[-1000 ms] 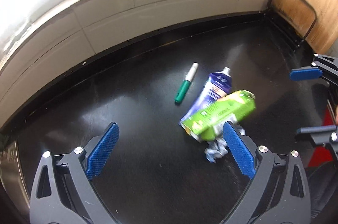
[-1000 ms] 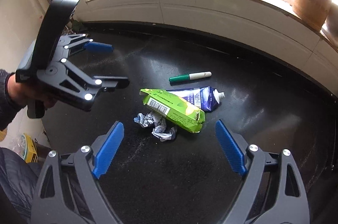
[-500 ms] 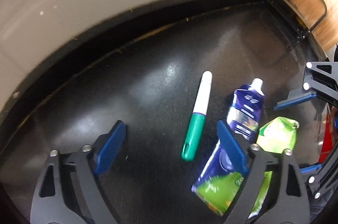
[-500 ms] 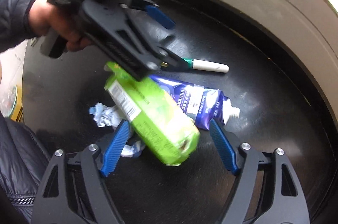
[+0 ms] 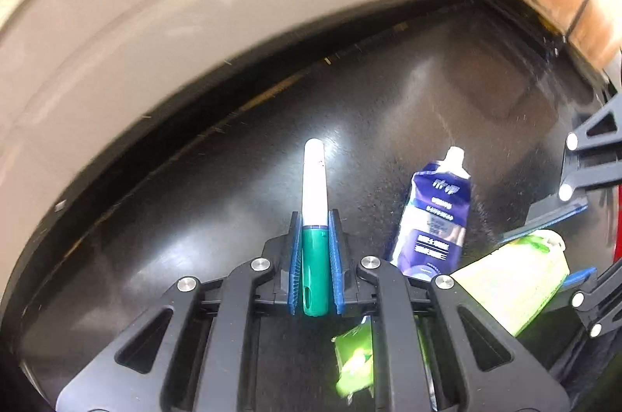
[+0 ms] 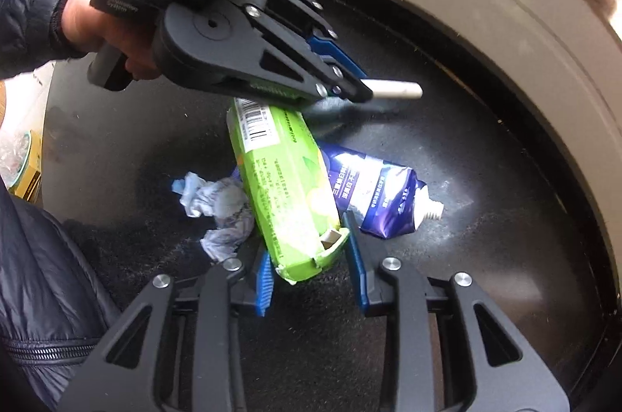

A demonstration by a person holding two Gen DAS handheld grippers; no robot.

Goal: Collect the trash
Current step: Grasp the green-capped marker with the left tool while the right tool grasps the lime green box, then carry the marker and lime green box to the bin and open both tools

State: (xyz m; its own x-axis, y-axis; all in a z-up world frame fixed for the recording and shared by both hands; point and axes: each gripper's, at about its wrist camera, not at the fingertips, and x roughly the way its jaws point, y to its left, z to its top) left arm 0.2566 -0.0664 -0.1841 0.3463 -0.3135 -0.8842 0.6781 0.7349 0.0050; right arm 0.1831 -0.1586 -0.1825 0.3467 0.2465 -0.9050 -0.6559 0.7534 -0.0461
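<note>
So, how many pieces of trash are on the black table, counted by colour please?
Green and white: 1, marker
Blue and white: 1, tube
Light green: 1, carton
Pale blue-grey: 1, crumpled paper
Total: 4

**Both grippers closed, pointing steeply down**

Our left gripper (image 5: 315,256) points steeply downward, and its jaws have just closed tightly on the marker (image 5: 314,217). Our left hand (image 6: 112,35), in a dark sleeve, holds its handle. Our right gripper (image 6: 311,272) also points down; its jaws have just been closing around the green carton (image 6: 283,186).
</note>
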